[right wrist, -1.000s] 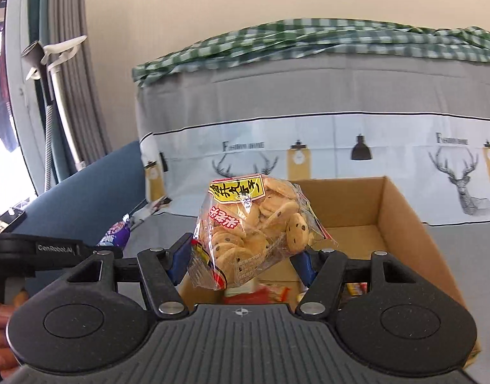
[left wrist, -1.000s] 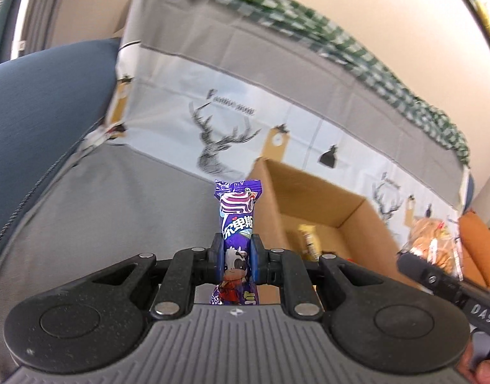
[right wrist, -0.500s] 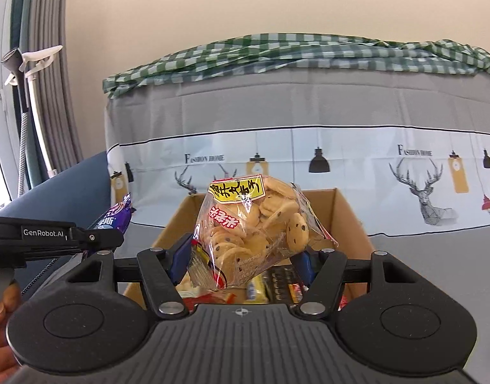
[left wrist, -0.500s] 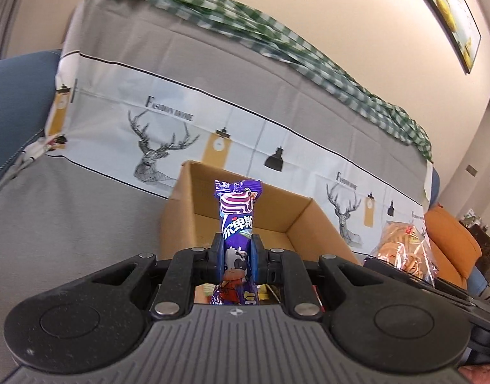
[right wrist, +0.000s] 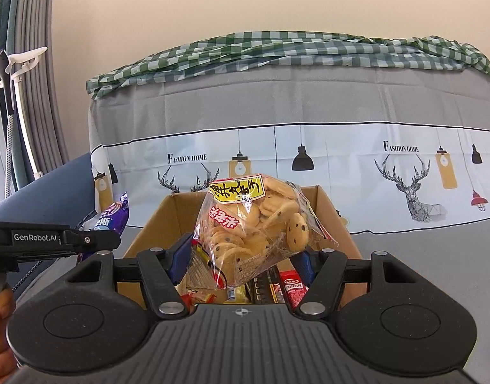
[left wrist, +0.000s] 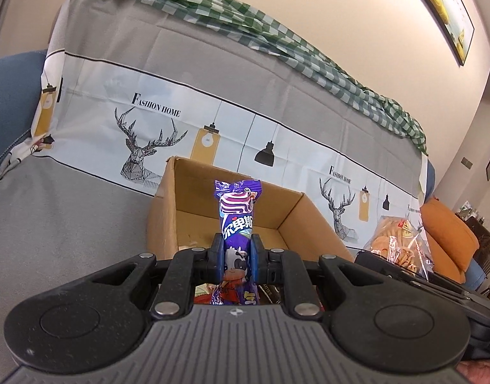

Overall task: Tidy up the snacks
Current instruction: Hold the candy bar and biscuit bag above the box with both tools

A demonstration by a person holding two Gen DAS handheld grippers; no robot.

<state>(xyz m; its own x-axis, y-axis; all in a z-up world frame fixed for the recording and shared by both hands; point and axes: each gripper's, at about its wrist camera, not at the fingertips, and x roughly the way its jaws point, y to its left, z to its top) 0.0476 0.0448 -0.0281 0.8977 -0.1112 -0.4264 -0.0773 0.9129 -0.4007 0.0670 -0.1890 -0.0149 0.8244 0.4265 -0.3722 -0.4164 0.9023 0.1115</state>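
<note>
Left tongs point(left wrist: 234, 256) pinching purple candy point(left wrist: 236, 224) upright, right tongs point(right wrist: 245, 256) clamped on cookie bag point(right wrist: 254, 224), both above open box point(left wrist: 293, 217) holding snacks point(right wrist: 289, 284)

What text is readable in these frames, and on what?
"FASHION HOME": sofa cover, repeated.
"GenRobot.AI": left gripper body, seen from the right wrist.
Purple candy in the left gripper: Chinese print, partly legible.
Cookie bag in the right gripper: Chinese labels, not transcribed.
Snacks in the box: too small.
</note>
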